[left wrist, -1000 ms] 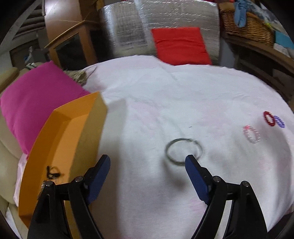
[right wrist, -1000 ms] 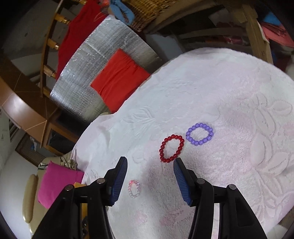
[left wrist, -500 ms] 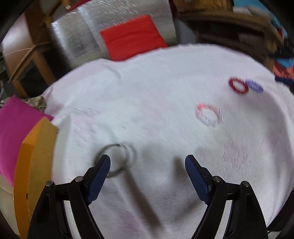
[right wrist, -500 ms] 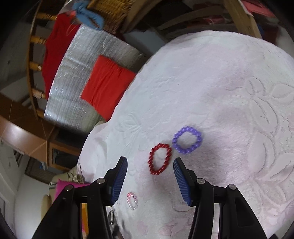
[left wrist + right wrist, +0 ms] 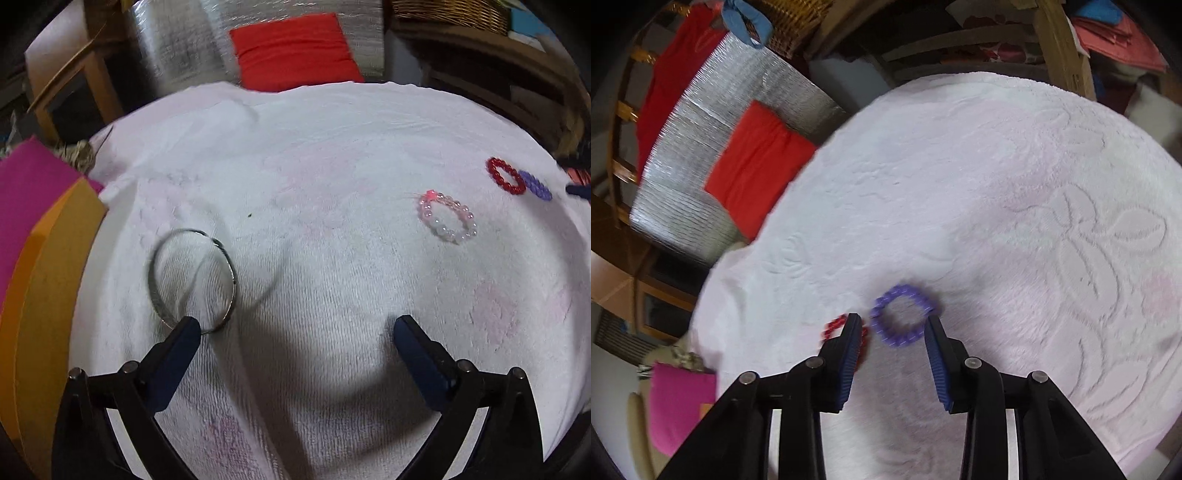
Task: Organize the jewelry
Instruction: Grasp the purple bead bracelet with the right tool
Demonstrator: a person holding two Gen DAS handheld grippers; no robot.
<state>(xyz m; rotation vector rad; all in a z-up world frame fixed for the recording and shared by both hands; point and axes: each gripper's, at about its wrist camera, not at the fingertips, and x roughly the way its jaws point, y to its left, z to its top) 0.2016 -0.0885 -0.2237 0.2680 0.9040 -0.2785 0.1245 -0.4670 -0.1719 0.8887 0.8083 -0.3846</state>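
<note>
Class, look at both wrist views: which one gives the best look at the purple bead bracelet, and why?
The right wrist view. The purple bead bracelet lies large and whole, just ahead of the closing right hand-held gripper, though slightly blurred. In the left wrist view it is small, near the right edge, beside the red bracelet.

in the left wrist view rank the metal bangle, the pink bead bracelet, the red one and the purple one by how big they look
1. Metal bangle, though nearest the camera.
2. Pink bead bracelet.
3. Red bracelet and purple bracelet: similar, farthest away, unranked.

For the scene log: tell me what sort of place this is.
Probably a lived-in room at home: a table under a white embossed towel, a wooden chair with a red cushion, and a wicker basket on cluttered wooden shelves.
</note>
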